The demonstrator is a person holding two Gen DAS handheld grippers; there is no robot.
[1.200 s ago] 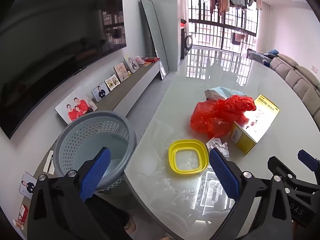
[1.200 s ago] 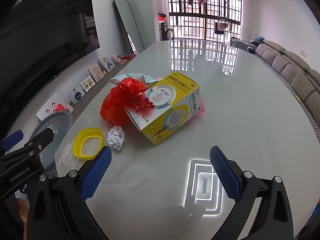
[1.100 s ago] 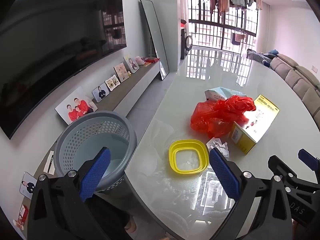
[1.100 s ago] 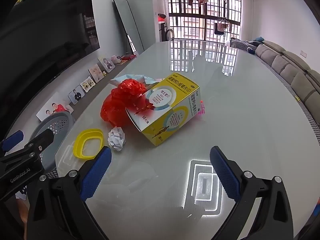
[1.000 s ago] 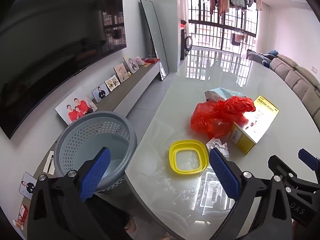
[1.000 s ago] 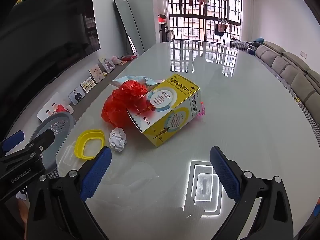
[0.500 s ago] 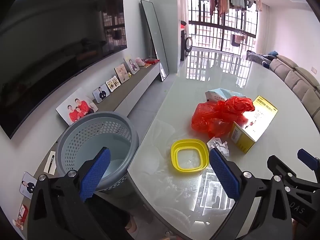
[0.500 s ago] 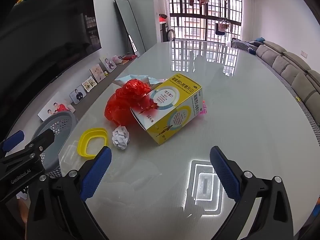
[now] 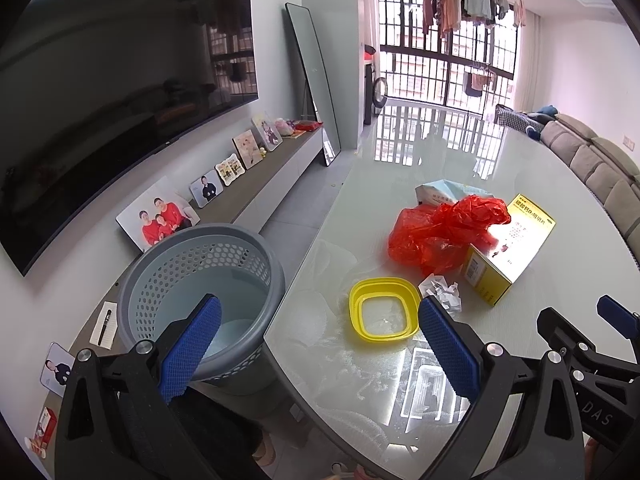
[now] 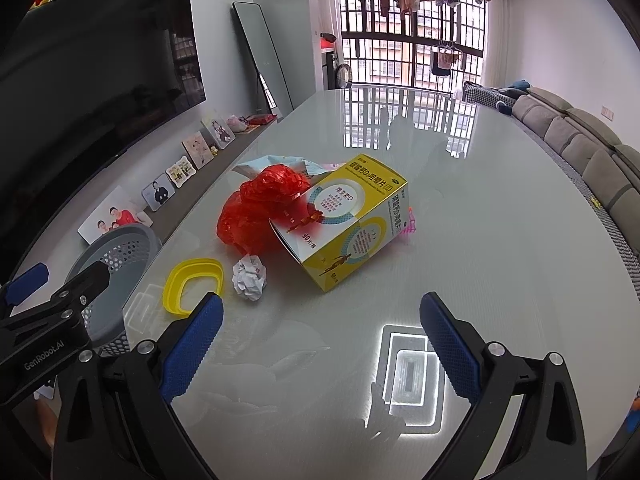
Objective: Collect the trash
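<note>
Left to right: bin [image 9: 200, 280] beside the table [image 10: 480, 240] edge, ready for trash; left gripper [image 9: 318, 344], wide open, empty; yellow lid [image 10: 192, 286], paper ball [image 10: 249, 278], red bag [image 10: 260, 212], box [image 10: 348, 224]; right gripper [image 10: 318, 342], likewise open, empty.

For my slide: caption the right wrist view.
Open right gripper hovers over a glossy table facing a yellow box, red bag and paper ball.
</note>
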